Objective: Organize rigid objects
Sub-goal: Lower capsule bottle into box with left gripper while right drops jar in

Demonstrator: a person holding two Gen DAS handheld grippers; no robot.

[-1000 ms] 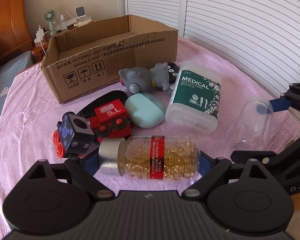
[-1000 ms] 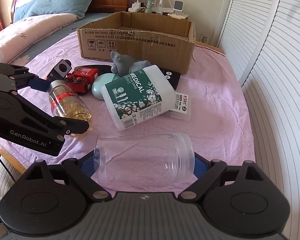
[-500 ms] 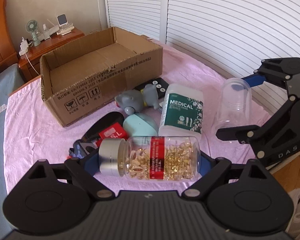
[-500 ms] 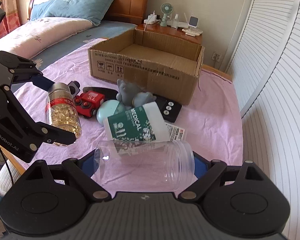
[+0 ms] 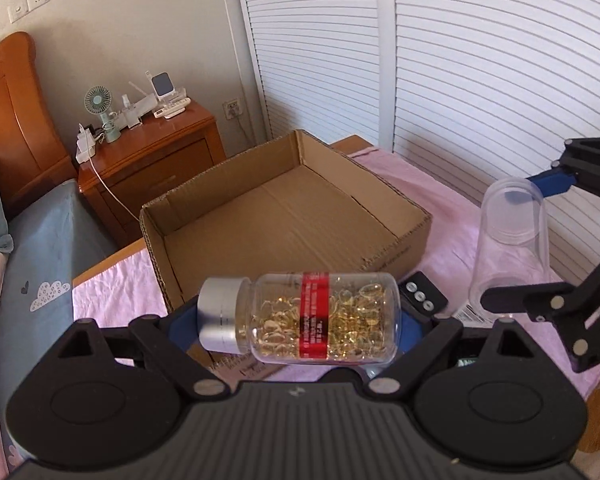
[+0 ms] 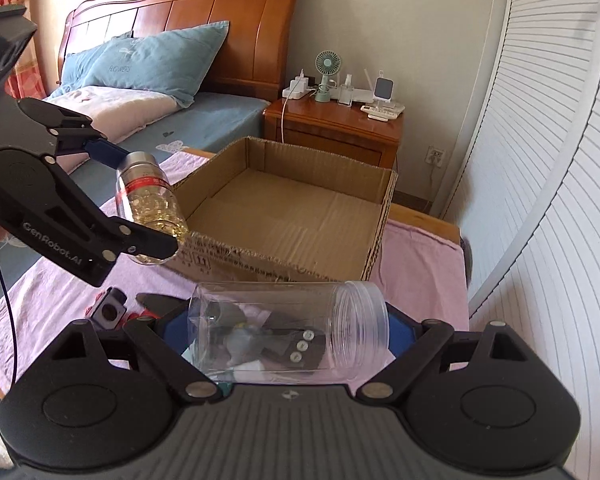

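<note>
My left gripper [image 5: 300, 322] is shut on a clear pill bottle [image 5: 300, 320] of golden capsules with a silver cap and red band, held sideways in the air in front of the open cardboard box [image 5: 284, 220]. My right gripper [image 6: 290, 330] is shut on an empty clear plastic jar [image 6: 290, 330], held sideways just short of the box's [image 6: 300, 216] near wall. The box looks empty. In the right wrist view the left gripper [image 6: 136, 208] holds the bottle [image 6: 148, 204] by the box's left corner. In the left wrist view the right gripper [image 5: 516, 240] holds the jar [image 5: 512, 248] to the right.
The box sits on a pink cloth [image 6: 420, 256] over a table. Below the jar lie a black remote [image 6: 300, 346], a grey toy and a toy block [image 6: 110, 312]. A wooden nightstand [image 6: 336, 128] with a small fan stands behind, a bed [image 6: 140, 92] at left, louvered doors [image 5: 460, 60] at right.
Both grippers have risen and moved forward toward the box with the bottle and jar held. The items on the cloth have dropped mostly out of view.
</note>
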